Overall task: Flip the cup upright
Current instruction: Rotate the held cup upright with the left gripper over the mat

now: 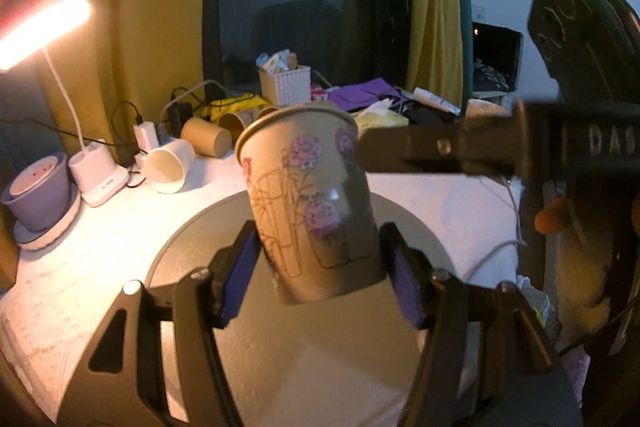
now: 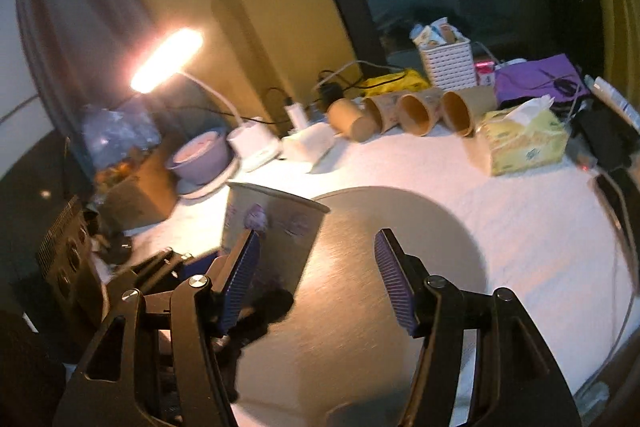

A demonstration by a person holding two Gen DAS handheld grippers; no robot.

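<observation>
A paper cup [image 1: 316, 203] with pink flower prints stands mouth up, tilted a little, over the round grey mat [image 1: 192, 251]. My left gripper [image 1: 320, 267] has its purple pads on both sides of the cup's lower part and holds it. The right gripper reaches in from the right in the left wrist view, its tip [image 1: 372, 147] by the cup's rim. In the right wrist view the cup [image 2: 272, 227] is at the left, behind the left finger [image 2: 240, 275]. My right gripper [image 2: 316, 279] is open and empty over the mat [image 2: 400, 227].
Several paper cups [image 2: 416, 111] lie on their sides at the back of the white table. A lit desk lamp [image 2: 168, 59], a purple bowl [image 2: 200, 155], a yellow tissue pack [image 2: 524, 139], a white basket [image 2: 448, 63], chargers and cables stand around the back and sides.
</observation>
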